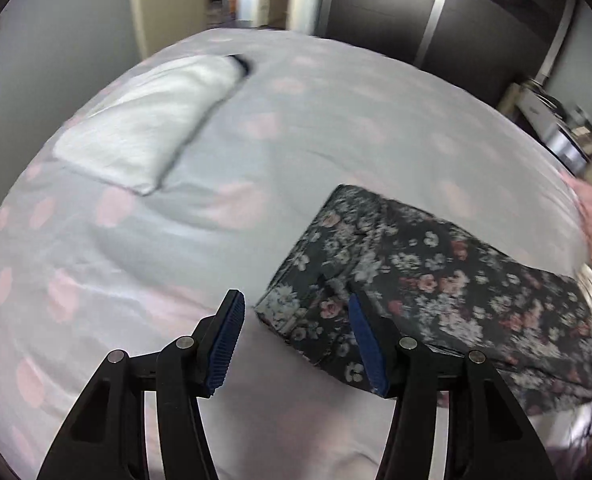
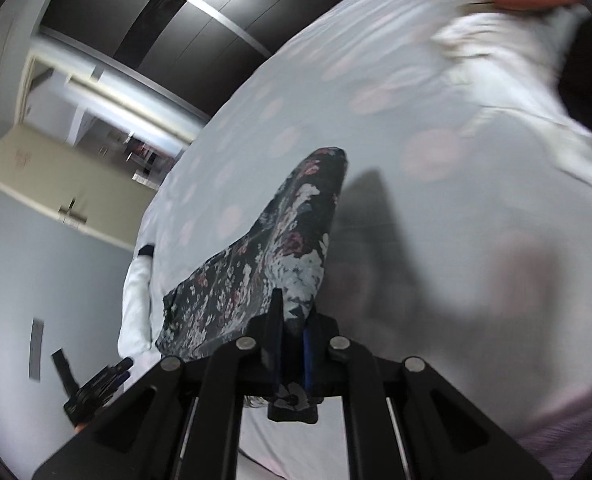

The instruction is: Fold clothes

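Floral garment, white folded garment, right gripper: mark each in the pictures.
Floral garment (image 1: 436,280): left wrist view, middle of the dark flowered cloth.
White folded garment (image 1: 148,124): left wrist view, centre of its top face.
Right gripper (image 2: 294,336): right wrist view, between the fingertips, shut on the floral cloth.

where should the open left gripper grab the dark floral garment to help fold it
A hedged pick: the near left corner of the dark floral garment, where its folded edge lies flat on the bedsheet. The left gripper is open just above it, so come down from above and slide one finger under the edge. The right gripper is shut on the other end, lifting it.
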